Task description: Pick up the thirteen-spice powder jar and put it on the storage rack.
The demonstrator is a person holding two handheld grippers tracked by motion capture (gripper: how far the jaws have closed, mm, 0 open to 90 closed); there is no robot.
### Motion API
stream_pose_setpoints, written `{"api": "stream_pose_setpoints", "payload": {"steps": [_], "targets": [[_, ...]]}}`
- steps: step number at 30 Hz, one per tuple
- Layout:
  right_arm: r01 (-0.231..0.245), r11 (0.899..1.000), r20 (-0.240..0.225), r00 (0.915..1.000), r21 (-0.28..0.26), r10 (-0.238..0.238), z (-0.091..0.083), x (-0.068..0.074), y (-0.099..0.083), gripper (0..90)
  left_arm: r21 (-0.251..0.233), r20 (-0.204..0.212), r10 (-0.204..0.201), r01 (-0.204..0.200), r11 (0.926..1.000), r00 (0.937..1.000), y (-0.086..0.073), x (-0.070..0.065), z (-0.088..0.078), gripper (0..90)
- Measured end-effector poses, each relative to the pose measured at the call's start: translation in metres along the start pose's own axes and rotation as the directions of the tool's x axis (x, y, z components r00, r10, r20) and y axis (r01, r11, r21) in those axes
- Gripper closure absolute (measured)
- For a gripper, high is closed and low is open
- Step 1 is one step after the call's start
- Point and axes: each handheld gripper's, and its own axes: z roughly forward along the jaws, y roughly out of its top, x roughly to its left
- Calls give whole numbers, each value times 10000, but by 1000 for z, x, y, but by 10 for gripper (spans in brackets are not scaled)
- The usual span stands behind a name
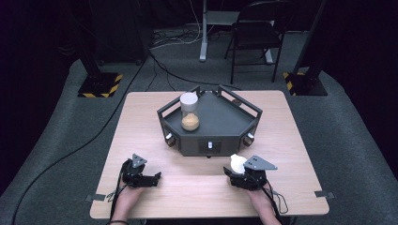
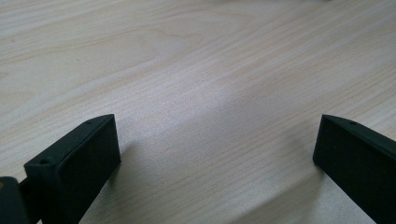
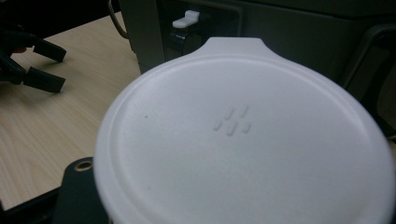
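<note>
Dim, dark-edged room; lit table (image 1: 141, 136); close white lid (image 3: 243, 140) blurred.

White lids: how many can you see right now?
2. One lid is clamped in the right claw near the table's front edge. The other caps the jar of orange powder on the dark tray. Others may be hidden.

Your worktop (image 2: 201, 70): pale wood-grain laminate w/ soft sheen. Lid (image 3: 243, 140) looks white plastic, matt, smooth w/ small raised bumps. Fingers (image 2: 74, 163) matt black plastic. Tray (image 1: 220, 119) dark grey, matt.
</note>
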Motion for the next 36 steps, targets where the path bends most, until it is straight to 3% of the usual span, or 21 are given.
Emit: {"api": "stream_pose_setpoints", "payload": {"steps": [12,36], "targets": [[229,9994,-223,9995,-264,-235,-16,-11,35,290,-10,-12,-18,18,10000,10000,0,0,0,0],[436,9982,-545,9975,-416,-458,-25,-32,115,290,2,-14,-20,20,10000,10000,0,0,0,0]]}}
